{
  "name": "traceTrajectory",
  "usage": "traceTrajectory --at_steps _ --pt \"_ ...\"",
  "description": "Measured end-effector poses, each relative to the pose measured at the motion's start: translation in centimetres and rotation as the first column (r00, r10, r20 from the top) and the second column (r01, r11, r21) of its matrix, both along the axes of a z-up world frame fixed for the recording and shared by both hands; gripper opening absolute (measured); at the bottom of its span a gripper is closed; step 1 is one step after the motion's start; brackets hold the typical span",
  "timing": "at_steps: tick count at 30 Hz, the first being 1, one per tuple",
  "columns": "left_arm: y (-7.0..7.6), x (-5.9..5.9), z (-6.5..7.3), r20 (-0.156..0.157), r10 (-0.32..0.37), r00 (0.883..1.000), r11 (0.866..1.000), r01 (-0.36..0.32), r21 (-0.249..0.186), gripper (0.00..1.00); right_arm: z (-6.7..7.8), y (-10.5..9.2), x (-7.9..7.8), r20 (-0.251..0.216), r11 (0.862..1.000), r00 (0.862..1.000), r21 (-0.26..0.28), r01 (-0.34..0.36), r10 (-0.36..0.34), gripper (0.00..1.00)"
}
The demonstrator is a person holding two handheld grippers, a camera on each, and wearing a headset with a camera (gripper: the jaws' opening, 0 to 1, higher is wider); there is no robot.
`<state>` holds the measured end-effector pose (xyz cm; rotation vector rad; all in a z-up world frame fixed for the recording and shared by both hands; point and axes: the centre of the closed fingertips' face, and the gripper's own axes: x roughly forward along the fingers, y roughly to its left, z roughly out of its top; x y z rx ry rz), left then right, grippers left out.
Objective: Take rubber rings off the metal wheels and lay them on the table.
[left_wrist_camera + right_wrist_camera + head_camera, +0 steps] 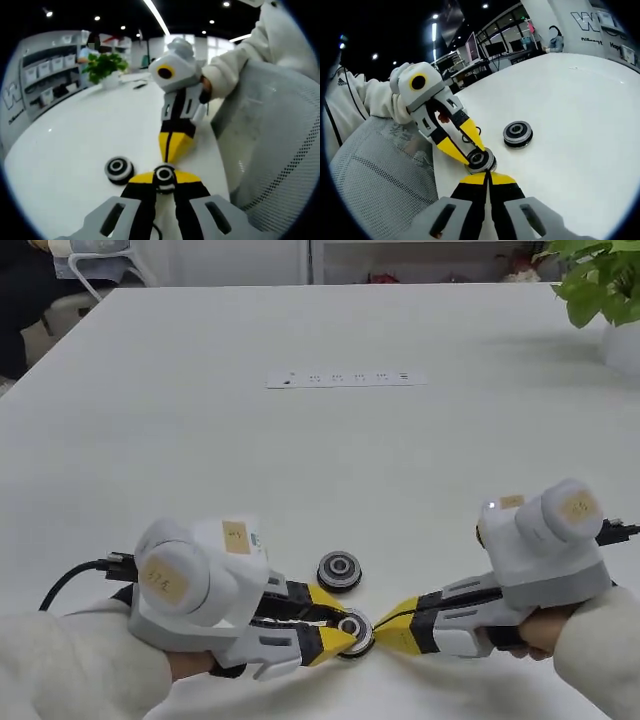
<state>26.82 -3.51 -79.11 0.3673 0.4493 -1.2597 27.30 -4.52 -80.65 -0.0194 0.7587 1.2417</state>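
Observation:
A small metal wheel with a black rubber ring [357, 626] is held just above the white table [300, 470], near its front edge. My left gripper [348, 633] is shut on this wheel [165, 173] from the left. My right gripper [387, 627] comes from the right with its jaws shut and its yellow tips [488, 176] against the wheel's rim [480, 159]. Whether they pinch the ring I cannot tell. A second ringed wheel [339, 570] lies flat on the table just behind, also seen in the left gripper view [119, 169] and the right gripper view [517, 133].
A white power strip [345, 379] lies mid-table, far from the grippers. A potted plant [600, 280] stands at the back right corner. A black cable [70, 580] trails left from my left gripper. A mesh chair back [280, 150] is behind the front edge.

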Motion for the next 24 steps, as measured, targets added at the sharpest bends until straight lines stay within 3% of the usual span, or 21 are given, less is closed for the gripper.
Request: traceTrajectory --at_steps 14,24 --pt "0.01 -0.03 0.0 0.001 0.0 1.0 1.0 0.0 -0.001 0.14 0.26 0.01 -0.07 -0.062 0.998 0.997 0.043 0.042 -0.039 0.0" --pt "0.01 -0.03 0.0 0.0 0.002 1.0 1.0 -0.002 -0.004 0.14 0.33 0.0 -0.13 -0.077 0.997 0.996 0.054 0.051 -0.046 0.0"
